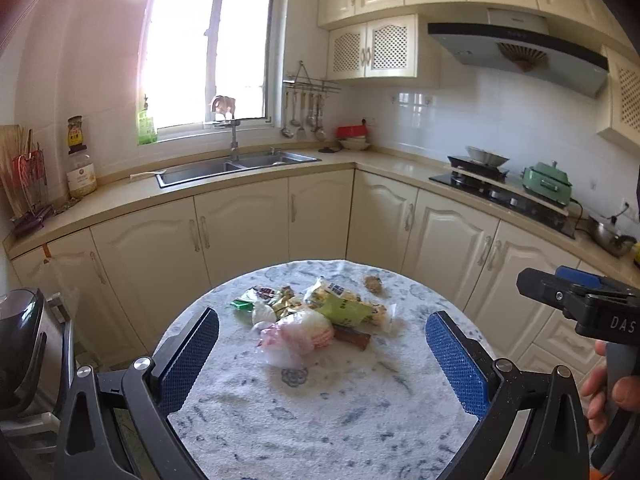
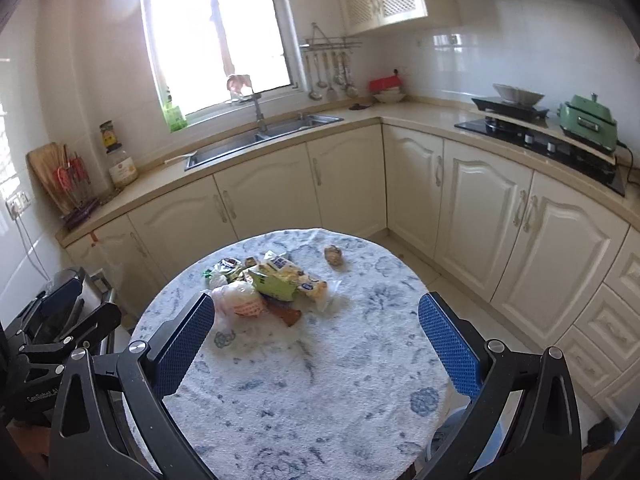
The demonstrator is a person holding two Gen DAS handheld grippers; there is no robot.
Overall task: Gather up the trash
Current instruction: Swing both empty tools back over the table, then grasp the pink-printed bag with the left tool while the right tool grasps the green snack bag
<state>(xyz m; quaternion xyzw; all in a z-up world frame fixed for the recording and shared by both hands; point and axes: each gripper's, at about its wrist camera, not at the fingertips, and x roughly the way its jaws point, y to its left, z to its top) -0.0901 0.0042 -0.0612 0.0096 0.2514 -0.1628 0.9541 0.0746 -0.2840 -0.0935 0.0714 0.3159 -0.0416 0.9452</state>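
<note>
Plainly, both tongs are held spread wide and empty above the near edge of the round table (image 1: 320, 420): the left gripper (image 1: 322, 334) and the right gripper (image 2: 316, 318) grasp nothing. A trash pile (image 1: 316, 314) of wrappers and plastic bags is seen on the cloth at twelve o'clock from the left gripper and eleven o'clock from the right, with one crumpled scrap (image 2: 334, 255) lying apart at one o'clock of the pile.

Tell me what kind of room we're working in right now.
A home kitchen, most likely: a steel sink under the window, a gas hob below an extractor hood, and cream cabinets all round.
</note>
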